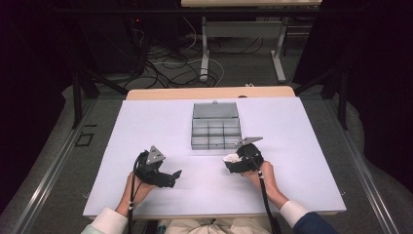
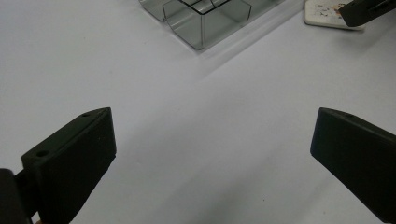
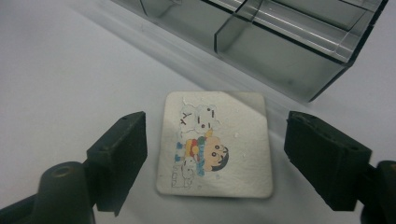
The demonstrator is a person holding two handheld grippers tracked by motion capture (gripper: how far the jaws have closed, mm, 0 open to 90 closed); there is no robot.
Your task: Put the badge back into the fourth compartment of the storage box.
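Right gripper (image 3: 215,154): jaws spread wide, one each side of a small white card (image 3: 215,144) w/ a cartoon kid printed on it; neither jaw touches it. Card lies flat on the white table (image 3: 56,79), rounded corners, picture side up. Just past the card sits the near wall of a clear plastic box (image 3: 280,51) w/ compartments; card and box are close but apart. In the high view the right gripper (image 1: 233,163) is low over the table, just in front of the box's (image 1: 215,131) near right corner, card (image 1: 229,158) a pale patch at its tip, right hand (image 1: 260,173) behind it. Box lid stands open at the back. Left gripper (image 2: 212,154): jaws also wide apart, nothing between them but bare table (image 2: 205,140). Its view shows the box corner (image 2: 205,23) ahead and the card (image 2: 327,11) far off at top right. In the high view the left gripper (image 1: 176,174) is held by the left hand (image 1: 136,187) near the table's front edge, well apart from box and card.
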